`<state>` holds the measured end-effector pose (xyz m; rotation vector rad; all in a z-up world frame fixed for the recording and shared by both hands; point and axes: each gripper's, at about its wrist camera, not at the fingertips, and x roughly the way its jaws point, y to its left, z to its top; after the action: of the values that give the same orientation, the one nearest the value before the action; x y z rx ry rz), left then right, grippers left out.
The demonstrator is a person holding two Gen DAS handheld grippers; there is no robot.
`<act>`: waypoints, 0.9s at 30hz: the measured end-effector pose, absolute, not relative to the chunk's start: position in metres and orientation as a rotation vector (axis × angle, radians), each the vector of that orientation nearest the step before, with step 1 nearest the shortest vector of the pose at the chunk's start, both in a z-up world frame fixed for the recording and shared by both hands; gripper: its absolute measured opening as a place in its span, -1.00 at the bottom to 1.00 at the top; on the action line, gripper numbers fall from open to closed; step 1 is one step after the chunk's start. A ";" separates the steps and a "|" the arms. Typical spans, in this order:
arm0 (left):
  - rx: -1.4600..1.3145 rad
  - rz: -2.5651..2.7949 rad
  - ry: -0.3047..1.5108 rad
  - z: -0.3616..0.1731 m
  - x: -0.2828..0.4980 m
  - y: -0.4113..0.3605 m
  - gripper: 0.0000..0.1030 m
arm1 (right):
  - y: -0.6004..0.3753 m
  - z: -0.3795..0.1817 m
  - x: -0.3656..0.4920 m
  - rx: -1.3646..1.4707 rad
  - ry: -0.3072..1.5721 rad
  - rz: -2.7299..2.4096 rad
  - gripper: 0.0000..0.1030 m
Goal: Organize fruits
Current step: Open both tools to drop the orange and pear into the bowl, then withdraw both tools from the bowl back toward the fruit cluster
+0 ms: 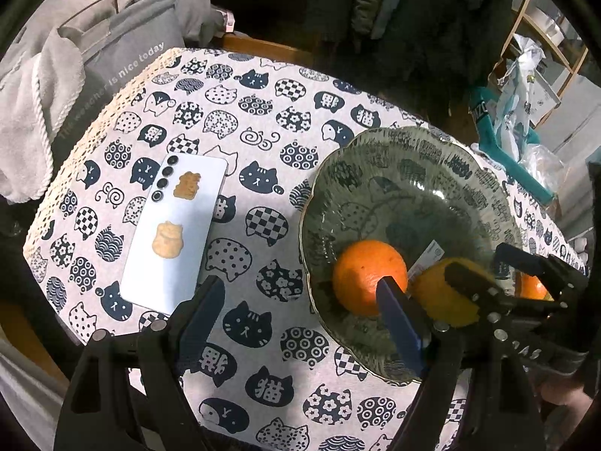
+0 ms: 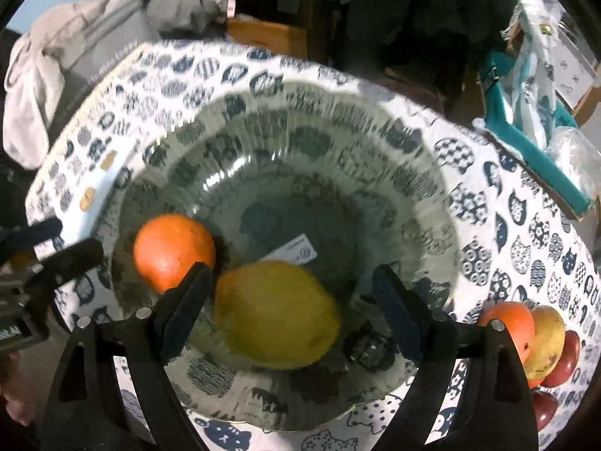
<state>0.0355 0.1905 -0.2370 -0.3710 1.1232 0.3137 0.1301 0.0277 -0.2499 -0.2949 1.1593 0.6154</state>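
Left wrist view: grey bag [image 1: 112,64] past the surface's far-left edge reads "The weather is nice today". Left hand-held gripper [image 1: 300,312] spread wide, holding nothing, over cat-print cloth [image 1: 263,120]; phone [image 1: 176,233] with cat stickers lies left of glass bowl [image 1: 413,158]. Orange [image 1: 366,276] and lemon [image 2: 278,312] sit touching in the bowl; white label [image 2: 296,251] under it, text unreadable. Right hand-held gripper [image 2: 289,300] spread, straddling the lemon, not pinching. More fruit [image 2: 541,345] piled near the right edge.

The cat-print tablecloth [image 1: 240,120] carries a phone [image 1: 176,233] (face down), glass bowl [image 1: 405,150] and loose fruit [image 2: 533,342].
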 end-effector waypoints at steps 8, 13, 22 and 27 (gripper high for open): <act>-0.350 0.280 1.032 -0.198 0.028 0.178 0.64 | 0.004 -0.196 0.131 -0.172 1.049 0.588 0.71; -0.331 0.249 0.986 -0.176 0.027 0.167 0.64 | -0.014 -0.155 0.124 -0.140 0.953 0.549 0.71; -0.279 0.180 0.895 -0.127 0.018 0.137 0.65 | -0.057 -0.087 0.091 -0.128 0.793 0.503 0.71; -0.258 0.142 0.843 -0.102 0.012 0.122 0.66 | -0.084 -0.062 0.075 -0.114 0.734 0.481 0.71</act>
<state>0.0120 0.1217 -0.1017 -0.2582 0.8427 0.1423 0.0752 -0.0837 -0.0622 -0.1138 0.7344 0.4814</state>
